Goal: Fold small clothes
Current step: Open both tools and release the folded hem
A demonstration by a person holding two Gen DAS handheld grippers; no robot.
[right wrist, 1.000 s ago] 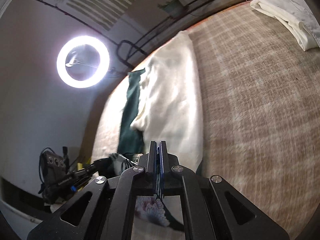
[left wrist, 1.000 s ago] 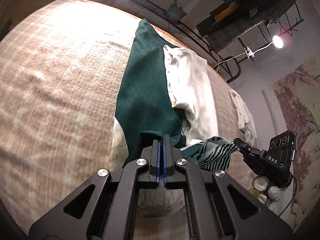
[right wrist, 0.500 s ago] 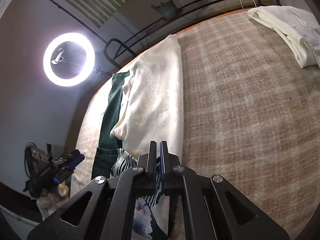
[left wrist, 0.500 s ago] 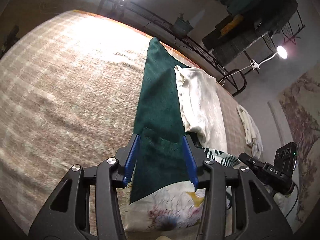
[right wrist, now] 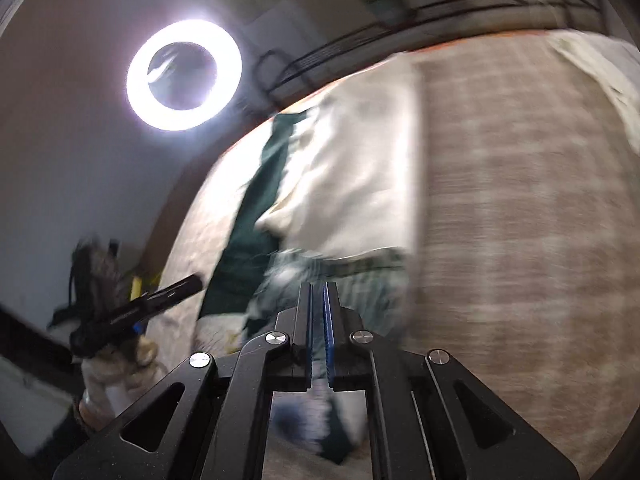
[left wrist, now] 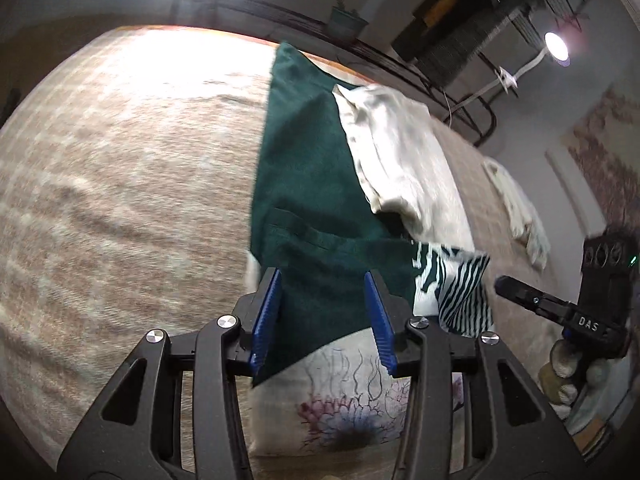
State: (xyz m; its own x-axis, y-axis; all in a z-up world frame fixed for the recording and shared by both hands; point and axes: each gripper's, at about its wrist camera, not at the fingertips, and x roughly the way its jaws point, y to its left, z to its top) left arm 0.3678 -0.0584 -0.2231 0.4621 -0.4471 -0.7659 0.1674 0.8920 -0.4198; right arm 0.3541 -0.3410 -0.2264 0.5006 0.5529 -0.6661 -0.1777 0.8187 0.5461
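A dark green garment [left wrist: 312, 184] lies lengthwise on the bed, with its near folded end between the fingers of my left gripper [left wrist: 321, 276]. That gripper is open and its blue pads [left wrist: 268, 312] stand clear of the cloth. A cream garment [left wrist: 400, 160] lies along the green one's right side. A white cloth with green stripes [left wrist: 460, 292] and a flower print [left wrist: 340, 408] lies under the green end. My right gripper [left wrist: 504, 282] hovers just right of the striped edge. In its own blurred view the right gripper [right wrist: 318, 286] is shut, with nothing seen gripped.
A beige checked bedcover [left wrist: 120, 200] spreads wide to the left. A second cream cloth [left wrist: 520, 208] lies at the far right edge. A ring light [right wrist: 184, 76], a black metal rail [left wrist: 280, 4] and a lamp [left wrist: 556, 46] stand beyond the bed.
My left gripper went from shut on the green fold to open, and the green end now lies flat. The striped edge that reached my right gripper's tip has dropped onto the bed.
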